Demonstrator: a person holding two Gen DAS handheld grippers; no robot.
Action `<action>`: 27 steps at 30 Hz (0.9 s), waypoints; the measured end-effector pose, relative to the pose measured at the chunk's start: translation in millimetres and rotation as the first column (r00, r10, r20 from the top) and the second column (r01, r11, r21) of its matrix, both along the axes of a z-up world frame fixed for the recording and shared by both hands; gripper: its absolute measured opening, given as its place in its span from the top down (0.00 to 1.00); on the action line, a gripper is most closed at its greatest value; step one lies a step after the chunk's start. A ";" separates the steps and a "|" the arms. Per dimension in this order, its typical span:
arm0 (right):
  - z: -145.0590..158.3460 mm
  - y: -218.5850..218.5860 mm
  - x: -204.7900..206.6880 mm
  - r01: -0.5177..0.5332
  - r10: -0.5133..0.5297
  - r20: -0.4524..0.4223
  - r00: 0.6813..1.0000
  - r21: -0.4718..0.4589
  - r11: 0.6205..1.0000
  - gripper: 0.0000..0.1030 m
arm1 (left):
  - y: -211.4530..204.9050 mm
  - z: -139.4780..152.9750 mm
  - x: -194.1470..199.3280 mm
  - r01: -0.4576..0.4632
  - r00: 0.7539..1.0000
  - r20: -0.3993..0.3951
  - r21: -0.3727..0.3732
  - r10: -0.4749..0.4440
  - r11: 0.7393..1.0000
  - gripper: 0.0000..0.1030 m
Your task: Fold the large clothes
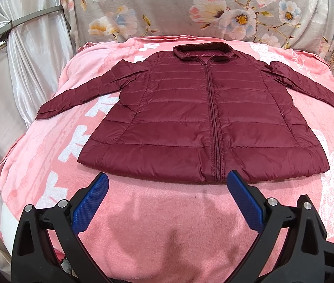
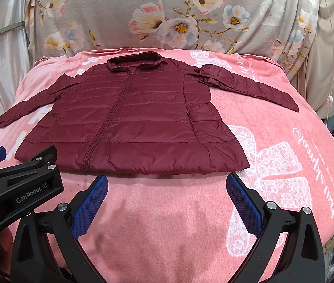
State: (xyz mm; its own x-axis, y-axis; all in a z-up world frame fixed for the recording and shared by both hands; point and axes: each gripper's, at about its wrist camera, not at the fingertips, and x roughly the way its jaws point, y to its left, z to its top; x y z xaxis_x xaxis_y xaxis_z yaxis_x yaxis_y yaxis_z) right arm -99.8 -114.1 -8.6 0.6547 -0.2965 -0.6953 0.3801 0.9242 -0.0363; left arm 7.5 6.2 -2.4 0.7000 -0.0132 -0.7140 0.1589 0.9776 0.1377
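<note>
A dark red quilted jacket (image 1: 190, 118) lies flat and zipped on a pink blanket (image 1: 155, 224), collar at the far side, both sleeves spread out to the sides. It also shows in the right wrist view (image 2: 138, 122). My left gripper (image 1: 167, 179) is open and empty, just short of the jacket's near hem by the zipper. My right gripper (image 2: 167, 181) is open and empty, just short of the hem right of the zipper. The left gripper's body (image 2: 18, 188) shows at the left of the right wrist view.
The pink blanket (image 2: 284, 165) with white bow prints covers the surface. A grey floral cloth (image 1: 190, 7) hangs behind it. White curtains (image 1: 25, 59) hang at the left. A white cord with a switch (image 2: 329, 101) hangs at the right.
</note>
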 end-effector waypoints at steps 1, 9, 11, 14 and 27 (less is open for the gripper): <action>0.2 0.1 0.2 0.000 0.000 0.001 1.000 0.000 1.000 0.05 | 0.0 0.0 -0.1 0.000 1.000 0.000 0.000 0.000 1.000 0.05; 0.3 -0.9 -0.5 0.001 -0.001 -0.001 1.000 0.001 1.000 0.05 | 5.5 -5.5 0.7 -0.002 1.000 -0.002 -0.003 0.002 1.000 0.05; 0.3 -1.4 -1.0 0.000 0.000 0.000 1.000 0.000 1.000 0.05 | 5.2 -5.3 0.8 -0.002 1.000 -0.003 -0.004 0.002 1.000 0.05; 0.5 -1.4 -1.0 0.000 0.000 -0.001 1.000 -0.001 1.000 0.05 | 5.7 -5.9 1.1 -0.004 1.000 -0.003 -0.003 0.004 1.000 0.05; 0.9 -0.6 -0.2 0.000 0.000 -0.003 1.000 0.001 1.000 0.05 | 6.6 -6.9 1.6 -0.003 1.000 -0.005 -0.003 0.003 1.000 0.05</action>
State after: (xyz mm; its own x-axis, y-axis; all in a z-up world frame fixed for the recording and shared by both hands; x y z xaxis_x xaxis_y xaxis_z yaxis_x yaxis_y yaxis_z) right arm -100.0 -114.6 -7.7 0.6527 -0.2956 -0.6976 0.3798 0.9243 -0.0364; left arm 9.2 12.8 -9.3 0.6964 -0.0133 -0.7175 0.1563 0.9786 0.1336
